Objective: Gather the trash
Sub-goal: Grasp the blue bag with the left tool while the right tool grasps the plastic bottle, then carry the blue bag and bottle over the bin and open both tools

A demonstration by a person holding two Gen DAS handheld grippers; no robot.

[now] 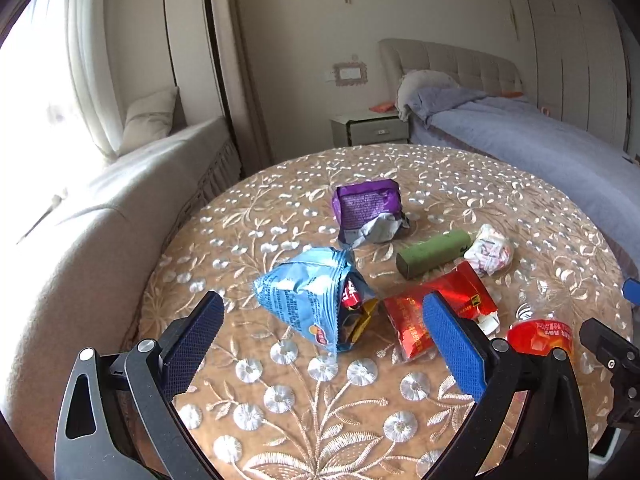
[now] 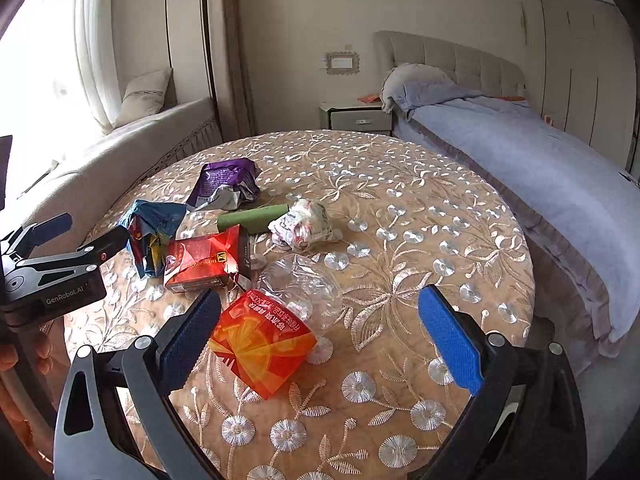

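Observation:
Trash lies on a round table with an embroidered cloth (image 1: 360,400). A blue snack bag (image 1: 308,300) lies just ahead of my open, empty left gripper (image 1: 324,316). Beyond it are a purple wrapper (image 1: 366,204), a green tube (image 1: 434,254), a crumpled white wrapper (image 1: 490,256) and a red packet (image 1: 420,316). My right gripper (image 2: 320,308) is open and empty over a crushed clear bottle with an orange label (image 2: 262,346). The red packet (image 2: 204,258), blue bag (image 2: 154,226), purple wrapper (image 2: 228,184), green tube (image 2: 254,218) and white wrapper (image 2: 306,226) lie beyond it.
A bed with a blue cover (image 2: 520,152) runs along the right of the table. A nightstand (image 1: 370,128) stands against the far wall. A cushioned window seat (image 1: 120,184) curves along the left. The left gripper's body (image 2: 52,276) shows at the left edge of the right wrist view.

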